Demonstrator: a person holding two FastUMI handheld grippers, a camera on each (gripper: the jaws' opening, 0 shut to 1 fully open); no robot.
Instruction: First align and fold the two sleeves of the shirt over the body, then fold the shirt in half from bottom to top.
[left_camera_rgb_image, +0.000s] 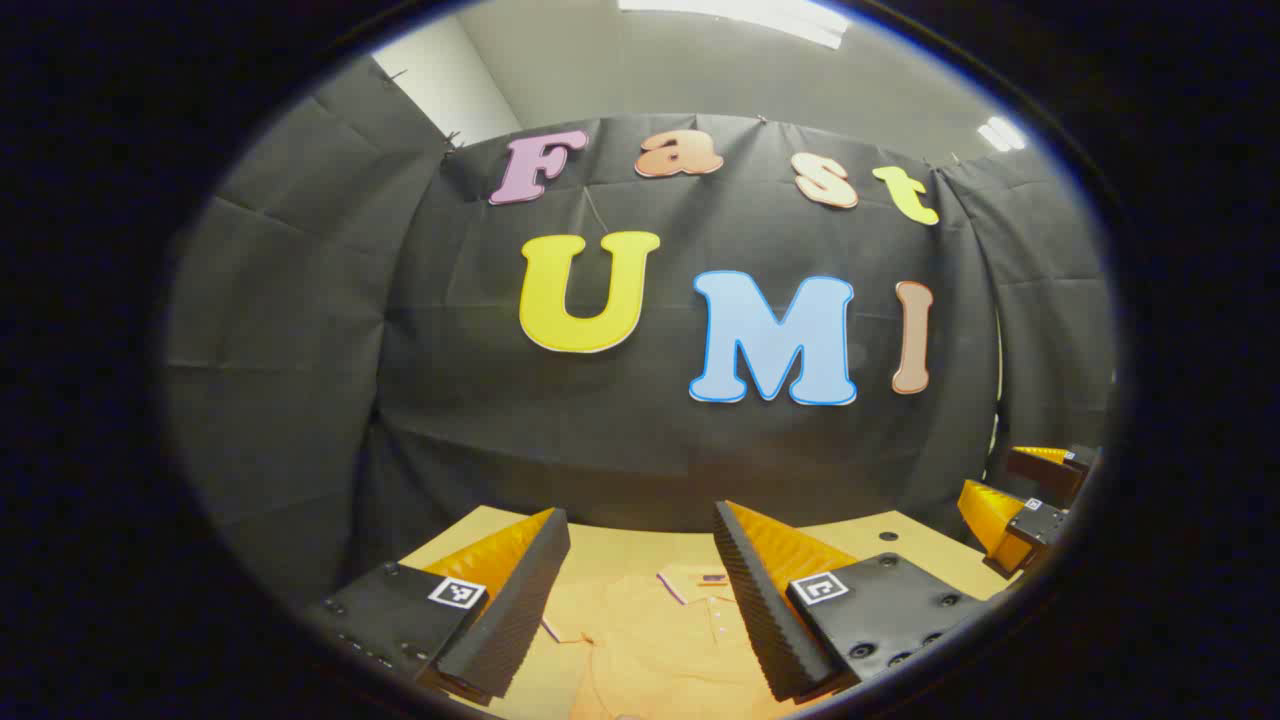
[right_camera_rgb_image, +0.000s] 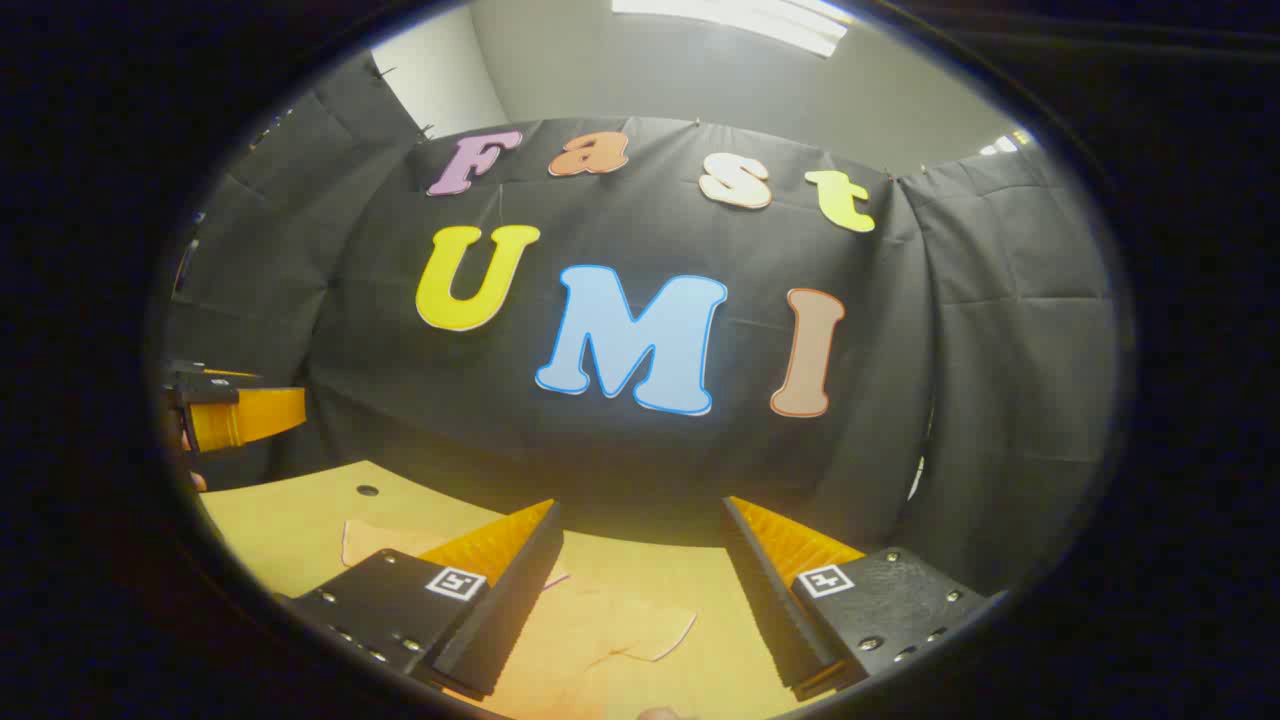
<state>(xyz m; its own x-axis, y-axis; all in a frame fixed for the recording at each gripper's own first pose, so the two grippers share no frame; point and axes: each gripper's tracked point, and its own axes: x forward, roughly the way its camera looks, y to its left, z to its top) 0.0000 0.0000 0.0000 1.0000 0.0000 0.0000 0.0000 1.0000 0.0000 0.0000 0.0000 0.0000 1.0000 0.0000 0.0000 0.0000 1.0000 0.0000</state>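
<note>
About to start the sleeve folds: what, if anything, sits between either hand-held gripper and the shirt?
Nothing visible does. The left hand-held gripper hangs open above the shirt near its collar, with only air between. The right hand-held gripper hangs open above a sleeve lying flat on the table.

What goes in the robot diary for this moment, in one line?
left hand-held gripper: open above shirt collar | right hand-held gripper: open above sleeve | shirt: flat on table, unfolded

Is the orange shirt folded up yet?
Not folded. The shirt lies flat on the table, collar showing, one sleeve spread out sideways.
</note>
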